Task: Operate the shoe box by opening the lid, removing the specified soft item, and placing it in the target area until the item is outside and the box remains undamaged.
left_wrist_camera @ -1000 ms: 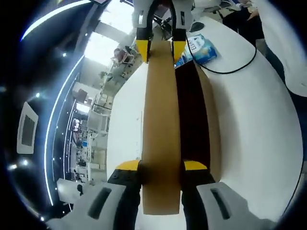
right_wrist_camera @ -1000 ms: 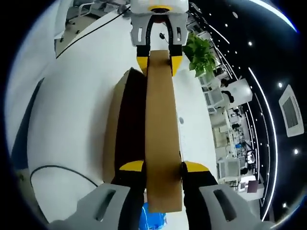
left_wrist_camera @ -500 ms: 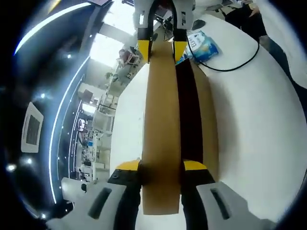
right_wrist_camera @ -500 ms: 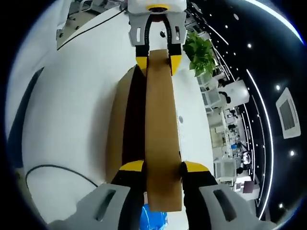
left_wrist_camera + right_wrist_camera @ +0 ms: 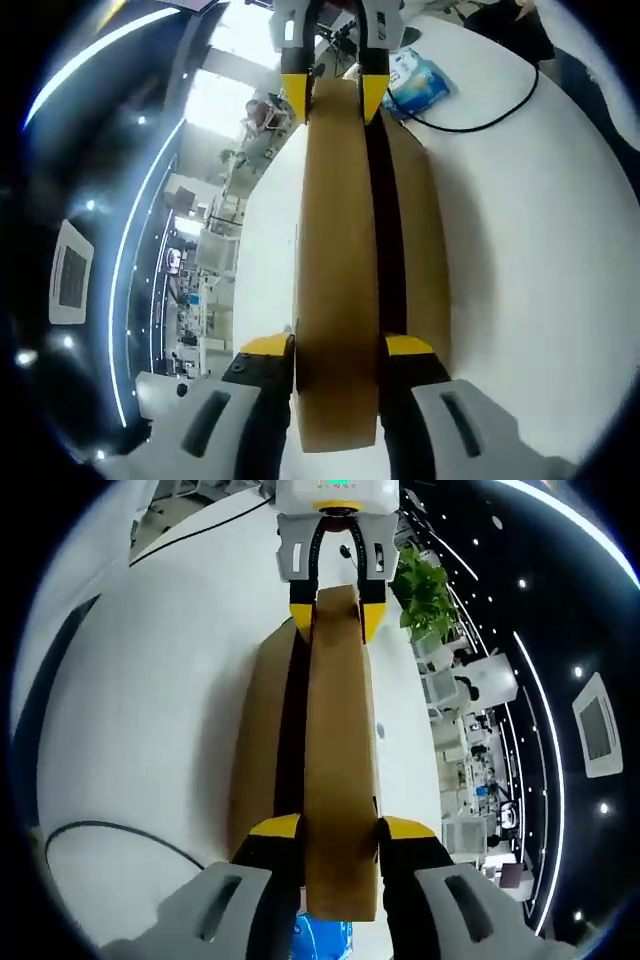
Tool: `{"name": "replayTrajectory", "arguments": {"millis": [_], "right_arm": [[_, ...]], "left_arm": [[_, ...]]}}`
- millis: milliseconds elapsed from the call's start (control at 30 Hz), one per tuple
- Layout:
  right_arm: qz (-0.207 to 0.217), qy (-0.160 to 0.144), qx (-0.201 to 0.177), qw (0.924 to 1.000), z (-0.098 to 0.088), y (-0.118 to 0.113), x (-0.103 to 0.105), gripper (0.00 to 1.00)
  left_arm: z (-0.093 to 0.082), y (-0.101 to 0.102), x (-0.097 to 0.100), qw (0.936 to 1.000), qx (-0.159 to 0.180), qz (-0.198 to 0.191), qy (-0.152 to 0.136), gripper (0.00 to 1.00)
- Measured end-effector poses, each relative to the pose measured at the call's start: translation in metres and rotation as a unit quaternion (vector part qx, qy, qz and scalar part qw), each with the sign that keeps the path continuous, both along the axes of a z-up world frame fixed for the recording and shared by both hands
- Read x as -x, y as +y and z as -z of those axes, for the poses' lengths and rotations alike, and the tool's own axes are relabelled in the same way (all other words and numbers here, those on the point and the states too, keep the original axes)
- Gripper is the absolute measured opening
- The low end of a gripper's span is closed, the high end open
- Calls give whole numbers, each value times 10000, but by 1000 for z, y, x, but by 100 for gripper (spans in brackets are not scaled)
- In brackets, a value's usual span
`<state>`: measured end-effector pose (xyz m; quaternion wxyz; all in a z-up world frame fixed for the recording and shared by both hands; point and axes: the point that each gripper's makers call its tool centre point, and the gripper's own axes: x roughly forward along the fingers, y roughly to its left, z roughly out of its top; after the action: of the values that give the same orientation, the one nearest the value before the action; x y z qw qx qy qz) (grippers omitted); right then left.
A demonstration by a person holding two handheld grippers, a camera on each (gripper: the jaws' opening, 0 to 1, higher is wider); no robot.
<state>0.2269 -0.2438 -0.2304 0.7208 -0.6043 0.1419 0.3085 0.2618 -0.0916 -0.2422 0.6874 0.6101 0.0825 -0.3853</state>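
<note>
One brown cardboard shoe box (image 5: 418, 240) on the white table (image 5: 540, 250), its one lid (image 5: 338, 250) raised off the box along one long side, a dark gap showing between lid and box; lid panel runs lengthways between the two grippers; left gripper (image 5: 338, 347) has both yellow-tipped jaws pressed against the near end of the lid, clamped on it; right gripper (image 5: 338, 827) clamps the opposite end the same way, lid (image 5: 338, 730) filling the space between its jaws, box (image 5: 262, 740) to the left below it; each gripper appears at the far end of the other's view; one blue-and-white soft pack (image 5: 418, 82) lies on the table just beyond the box's far end; one black cable (image 5: 490, 115) curves near it; one green plant (image 5: 425, 592) stands beyond the table edge.
</note>
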Motion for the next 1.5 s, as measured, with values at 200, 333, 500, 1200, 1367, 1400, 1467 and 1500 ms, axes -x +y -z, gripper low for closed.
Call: {"name": "replayTrajectory", "arguments": {"millis": [200, 333, 500, 1200, 1367, 1400, 1467, 1500], "right_arm": [[-4, 4, 21, 10000, 5, 1, 1, 28], [-23, -5, 50, 10000, 8, 2, 2, 28], [-6, 11, 52, 10000, 13, 2, 3, 29], [62, 110, -50, 9999, 16, 4, 3, 29], [89, 143, -70, 9998, 17, 4, 3, 29], [88, 143, -70, 9998, 17, 5, 3, 29], [82, 159, -73, 9998, 18, 5, 3, 29], [87, 176, -79, 9998, 19, 5, 3, 29]], "left_arm": [[5, 1, -1, 10000, -36, 9, -19, 34], [7, 1, 0, 10000, -66, -17, 1, 34], [10, 2, 1, 9999, -103, -46, 8, 35], [8, 5, 2, 9999, -102, -75, 93, 39], [1, -1, 9, 9999, 66, 3, 127, 42], [3, 0, 9, 9999, 11, 26, 119, 42], [7, 2, 7, 9999, -77, -12, 129, 42], [8, 3, 6, 9999, -74, -8, 136, 42]]}}
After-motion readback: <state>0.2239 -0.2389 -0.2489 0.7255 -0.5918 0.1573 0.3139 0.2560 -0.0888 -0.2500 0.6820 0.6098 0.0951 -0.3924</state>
